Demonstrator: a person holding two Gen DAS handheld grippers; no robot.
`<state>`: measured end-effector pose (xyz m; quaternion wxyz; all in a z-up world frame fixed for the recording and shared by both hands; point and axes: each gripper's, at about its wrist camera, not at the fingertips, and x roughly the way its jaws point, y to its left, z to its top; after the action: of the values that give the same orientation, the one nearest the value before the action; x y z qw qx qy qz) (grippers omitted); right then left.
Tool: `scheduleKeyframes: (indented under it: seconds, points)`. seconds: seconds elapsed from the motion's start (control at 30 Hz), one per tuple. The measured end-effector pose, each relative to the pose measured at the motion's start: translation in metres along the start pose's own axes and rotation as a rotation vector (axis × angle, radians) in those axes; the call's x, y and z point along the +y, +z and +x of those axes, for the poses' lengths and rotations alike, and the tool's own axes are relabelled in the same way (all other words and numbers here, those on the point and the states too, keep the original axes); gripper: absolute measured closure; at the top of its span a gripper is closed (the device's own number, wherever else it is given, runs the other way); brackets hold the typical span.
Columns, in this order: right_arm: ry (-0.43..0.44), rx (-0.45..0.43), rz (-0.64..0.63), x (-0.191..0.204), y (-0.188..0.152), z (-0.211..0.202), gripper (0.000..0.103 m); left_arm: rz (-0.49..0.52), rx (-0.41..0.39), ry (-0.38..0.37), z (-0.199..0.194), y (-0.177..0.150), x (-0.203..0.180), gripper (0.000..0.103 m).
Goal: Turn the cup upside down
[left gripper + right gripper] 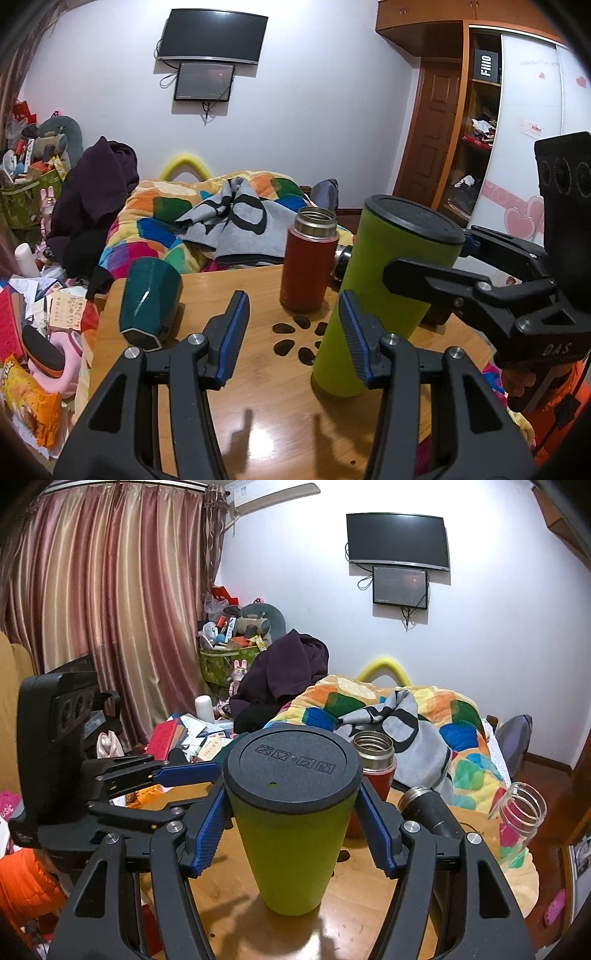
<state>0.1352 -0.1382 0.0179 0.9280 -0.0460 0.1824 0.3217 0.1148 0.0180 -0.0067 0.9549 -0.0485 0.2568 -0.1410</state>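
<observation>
The right gripper (291, 830) fills the near view, its blue pads set on either side of the green cup (291, 834) just under the black lid (293, 771). They look pressed against the cup's upper wall; I judge it pinched, though contact is not fully plain. The cup stands upright on the wooden table (351, 915), lid end up, narrow base down. A high hold near the lid probably gives room to swing the base over without striking the table. The left gripper (295, 332) hovers spread wide and holds nothing, just left of the cup, likely kept ready to steady it. Behind the cup stand a red flask (308, 262) and a teal mug (147, 299), close enough to be knocked in the turn.
</observation>
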Motion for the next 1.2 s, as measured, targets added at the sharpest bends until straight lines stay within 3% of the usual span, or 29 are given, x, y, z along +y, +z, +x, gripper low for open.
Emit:
scheduleKeyframes:
  seconds: [0.2,0.4,0.53,0.8,1.0,1.2]
  points:
    - [-0.011,0.001,0.009,0.003,0.001,0.002,0.04,-0.023,-0.03,0.034,-0.01,-0.004,0.01,0.037]
    - [-0.028,-0.014,0.019,0.005,-0.001,-0.002,0.04,-0.005,-0.06,0.061,-0.021,-0.007,0.007,0.028]
    - [-0.049,-0.032,0.031,0.004,-0.005,-0.012,0.026,0.013,-0.081,0.082,-0.029,-0.005,0.003,0.025]
    - [-0.076,-0.09,0.06,-0.002,-0.016,-0.049,0.019,0.044,-0.156,0.115,-0.054,-0.003,-0.013,0.002]
    - [-0.174,-0.131,0.114,-0.006,-0.028,-0.081,0.018,0.07,-0.189,0.149,-0.069,-0.009,-0.031,0.0]
    - [-0.264,-0.163,0.163,-0.006,-0.043,-0.104,0.004,0.071,-0.21,0.18,-0.081,-0.021,-0.044,0.0]
